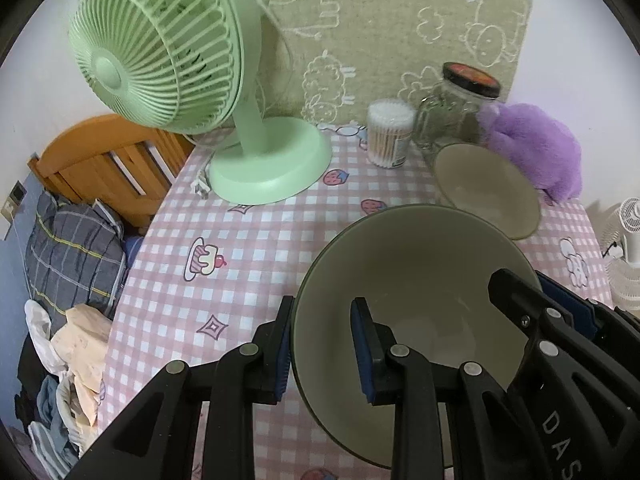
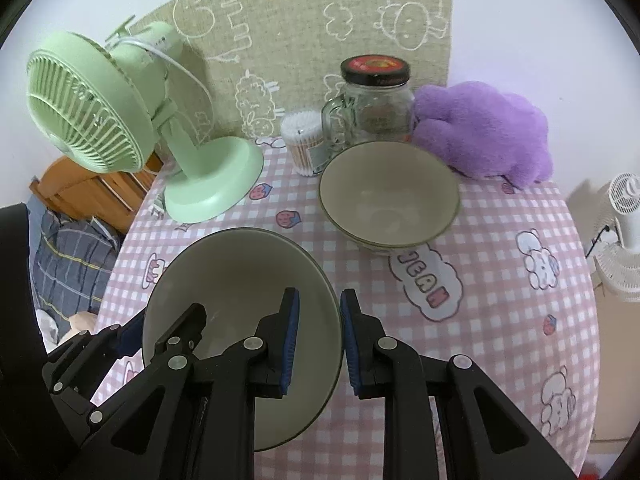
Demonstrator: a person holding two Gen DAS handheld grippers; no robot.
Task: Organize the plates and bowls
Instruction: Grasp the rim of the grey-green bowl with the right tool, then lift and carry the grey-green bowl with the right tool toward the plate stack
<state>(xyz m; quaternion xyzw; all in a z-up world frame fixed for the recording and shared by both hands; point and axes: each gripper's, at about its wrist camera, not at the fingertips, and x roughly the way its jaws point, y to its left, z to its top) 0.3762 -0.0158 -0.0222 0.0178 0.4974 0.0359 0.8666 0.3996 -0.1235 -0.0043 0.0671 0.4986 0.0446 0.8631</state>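
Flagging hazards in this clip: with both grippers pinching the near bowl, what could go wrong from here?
1. The left hand-held gripper and right hand-held gripper grip only opposite rims of the near bowl; uneven motion might tilt or drop it.
2. Nesting it into the far bowl could knock the glass jar right behind.

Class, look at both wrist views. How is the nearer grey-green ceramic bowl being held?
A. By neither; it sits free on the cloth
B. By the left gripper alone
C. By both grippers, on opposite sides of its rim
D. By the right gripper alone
C: the left gripper and the right gripper each pinch the rim of the nearer grey-green ceramic bowl on opposite sides.
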